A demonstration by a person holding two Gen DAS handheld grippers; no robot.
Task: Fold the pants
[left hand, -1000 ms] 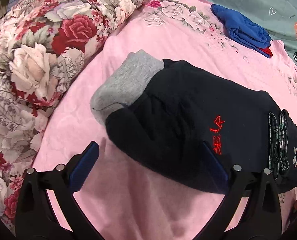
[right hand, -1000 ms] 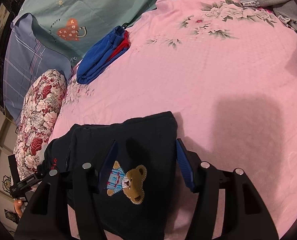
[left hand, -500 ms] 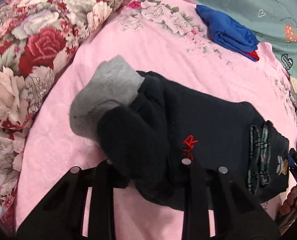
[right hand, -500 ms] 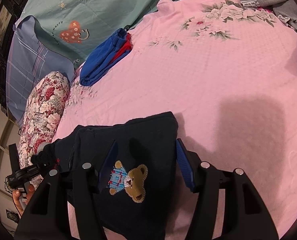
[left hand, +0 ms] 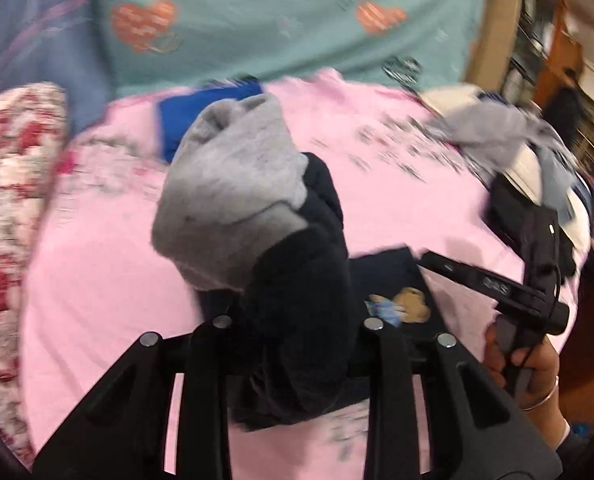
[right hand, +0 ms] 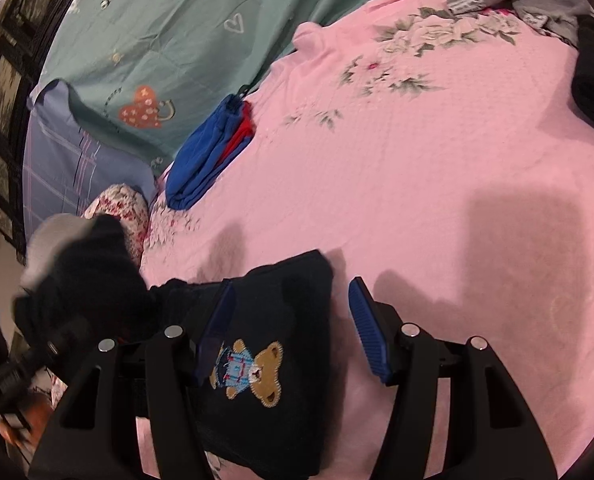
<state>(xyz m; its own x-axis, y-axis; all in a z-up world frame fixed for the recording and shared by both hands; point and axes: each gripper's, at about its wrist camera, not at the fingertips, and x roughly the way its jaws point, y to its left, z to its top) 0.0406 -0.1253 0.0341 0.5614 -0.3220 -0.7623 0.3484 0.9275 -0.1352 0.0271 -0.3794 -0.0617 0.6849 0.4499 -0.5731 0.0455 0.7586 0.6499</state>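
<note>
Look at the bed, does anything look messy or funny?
Yes. The dark pants hang bunched from the left gripper, grey cuff sticking up. Loose clothes are heaped untidily at the pink sheet's far edge. The blue folded garment lies neat.

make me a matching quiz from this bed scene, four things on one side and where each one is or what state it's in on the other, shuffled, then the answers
Things
1. left gripper
2. right gripper
3. bear patch
4. blue garment

States or places
A. folded, lying on the pink sheet by the teal bedding
B. open, over the pants' flat end
C. shut on the pants, lifting the end with the grey lining
D. sewn on the pants, next to a blue finger pad

Pairs: 1-C, 2-B, 3-D, 4-A
</note>
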